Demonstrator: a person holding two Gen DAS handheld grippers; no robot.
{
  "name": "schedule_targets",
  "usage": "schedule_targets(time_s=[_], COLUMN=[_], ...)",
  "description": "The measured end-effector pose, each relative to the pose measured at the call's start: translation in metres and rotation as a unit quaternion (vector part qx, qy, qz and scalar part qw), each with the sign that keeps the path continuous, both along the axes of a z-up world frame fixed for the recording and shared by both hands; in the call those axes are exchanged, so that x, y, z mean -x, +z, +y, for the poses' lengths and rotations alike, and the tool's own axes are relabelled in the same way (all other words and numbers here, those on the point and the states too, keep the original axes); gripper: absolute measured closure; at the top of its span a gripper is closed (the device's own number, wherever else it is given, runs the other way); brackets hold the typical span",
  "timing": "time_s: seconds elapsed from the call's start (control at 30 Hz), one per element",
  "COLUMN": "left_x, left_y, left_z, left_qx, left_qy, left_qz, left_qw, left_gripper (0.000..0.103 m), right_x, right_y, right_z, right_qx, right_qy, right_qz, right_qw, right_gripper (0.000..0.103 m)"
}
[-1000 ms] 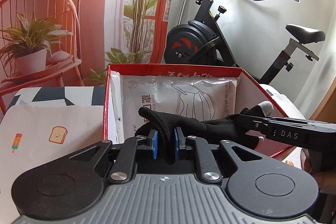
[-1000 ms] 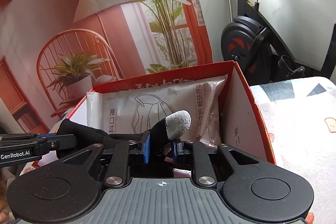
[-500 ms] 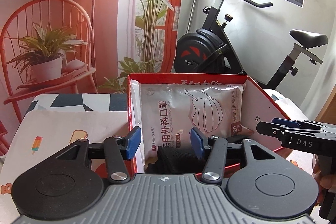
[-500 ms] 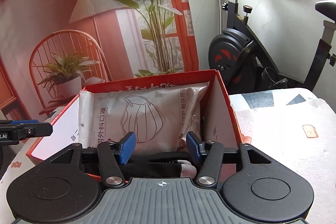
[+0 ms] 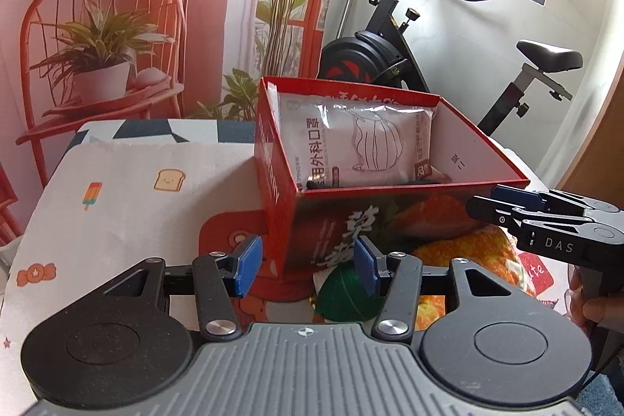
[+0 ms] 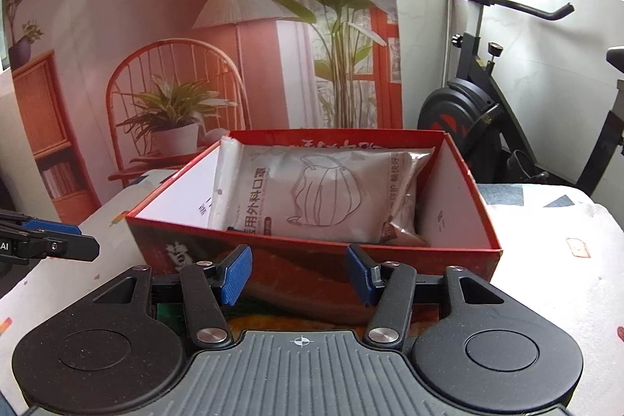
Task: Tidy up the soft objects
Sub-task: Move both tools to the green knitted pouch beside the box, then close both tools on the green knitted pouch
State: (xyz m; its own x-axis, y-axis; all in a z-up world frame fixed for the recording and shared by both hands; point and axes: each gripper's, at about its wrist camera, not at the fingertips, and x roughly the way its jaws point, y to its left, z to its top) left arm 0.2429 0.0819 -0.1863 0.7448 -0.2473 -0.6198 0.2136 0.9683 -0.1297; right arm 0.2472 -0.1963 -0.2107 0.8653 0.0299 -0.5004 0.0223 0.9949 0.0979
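From the left wrist, the left gripper [image 5: 308, 269] hangs with its blue pads spread wide and nothing between them, just short of the red box [image 5: 409, 229] on the patterned tablecloth [image 5: 128, 209]. Inside the box a white mask pack [image 5: 362, 147] leans against the far wall; a sliver of dark fabric [image 5: 312, 185] shows at its foot, too little to identify. The pack looks light, crinkly and slick, so I judge a pinch on its sealed edge safer than on the puffy middle. Its print reads "外科口罩" and "20". To the right, the right gripper [image 5: 481, 207] carries "DAS". Below the box lie an orange-yellow soft thing [image 5: 475, 252] and a green rounded one [image 5: 343, 295], likely squashy and easy to grip anywhere

From the right wrist, the right gripper [image 6: 298, 275] is likewise spread and empty before the box [image 6: 312, 260]. The pack [image 6: 319, 193] shows the same characters and a mask drawing. The left gripper [image 6: 58, 244] sits at the left edge, its lettering cut to "AI"
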Motion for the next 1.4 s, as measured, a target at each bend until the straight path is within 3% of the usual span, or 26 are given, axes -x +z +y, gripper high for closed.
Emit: schedule_targets(time_s=[0.37,0.7,0.97,1.07,1.23,1.4], left_x=[0.008,-0.014,-0.028,-0.031,-0.035,-0.037], left_y=[-0.030,-0.053,-0.069,-0.078,-0.088,-0.080], left_z=[0.018,0.027,0.019,0.012,0.012,0.007], left_qx=[0.039,0.120,0.166,0.169,0.206,0.205], left_qy=[-0.005,-0.009,-0.044,-0.046,-0.045,-0.047], left_qz=[0.024,0.039,0.053,0.059,0.071,0.060], left_qw=[0.9989,0.9920,0.9837,0.9828,0.9750,0.9758], left_gripper=[0.049,0.049,0.049,0.050,0.055,0.059], right_x=[0.007,0.002,-0.013,-0.017,-0.024,-0.030], right_y=[-0.027,-0.048,-0.056,-0.060,-0.064,-0.064], right_z=[0.070,0.107,0.118,0.122,0.123,0.118], right_qx=[0.042,0.076,0.095,0.102,0.111,0.127], right_qy=[0.087,0.142,0.151,0.152,0.146,0.130], right_qz=[0.044,0.082,0.092,0.095,0.094,0.087], right_qw=[0.994,0.984,0.980,0.979,0.979,0.979], right_gripper=[0.052,0.053,0.053,0.053,0.055,0.057])
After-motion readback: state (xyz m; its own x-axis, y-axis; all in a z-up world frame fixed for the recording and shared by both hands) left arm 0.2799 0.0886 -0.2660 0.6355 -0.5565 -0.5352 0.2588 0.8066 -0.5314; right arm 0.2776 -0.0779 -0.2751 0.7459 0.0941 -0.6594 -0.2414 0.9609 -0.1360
